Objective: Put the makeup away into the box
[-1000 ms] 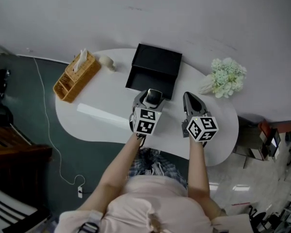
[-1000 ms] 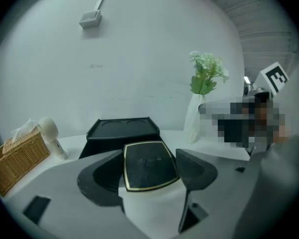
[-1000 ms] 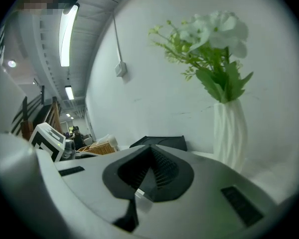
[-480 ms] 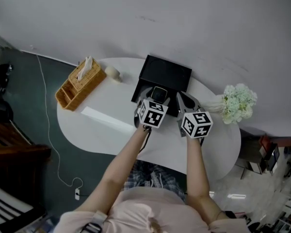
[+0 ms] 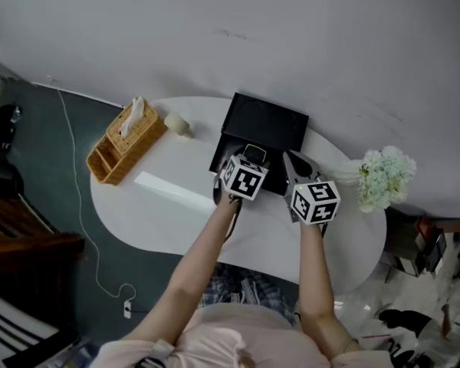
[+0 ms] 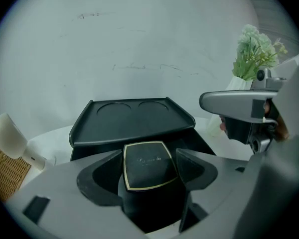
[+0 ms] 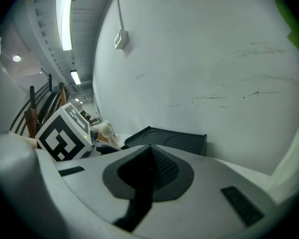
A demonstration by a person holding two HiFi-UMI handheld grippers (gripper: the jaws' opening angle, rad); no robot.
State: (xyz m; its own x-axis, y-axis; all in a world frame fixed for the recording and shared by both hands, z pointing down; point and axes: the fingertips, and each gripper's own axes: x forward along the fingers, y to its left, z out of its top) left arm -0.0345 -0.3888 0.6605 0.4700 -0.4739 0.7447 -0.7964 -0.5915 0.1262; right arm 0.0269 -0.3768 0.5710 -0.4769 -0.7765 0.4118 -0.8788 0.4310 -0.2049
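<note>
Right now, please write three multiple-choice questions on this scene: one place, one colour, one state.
1. In the head view, where is the basket?
A. left of the box
B. inside the box
C. on top of the box
2. What colour is the compact in the left claw?
A. red
B. black, gold edge
C. white
3. How is the right claw?
A. wide open
B. shut on the compact
C. shut, empty
Answers: 1 A, it stands apart at the box's left; 2 B, seen in the left gripper view; 3 C, jaws meet, nothing between.

Glossy black compact [image 6: 145,164], woven wicker basket [image 5: 112,152]
</note>
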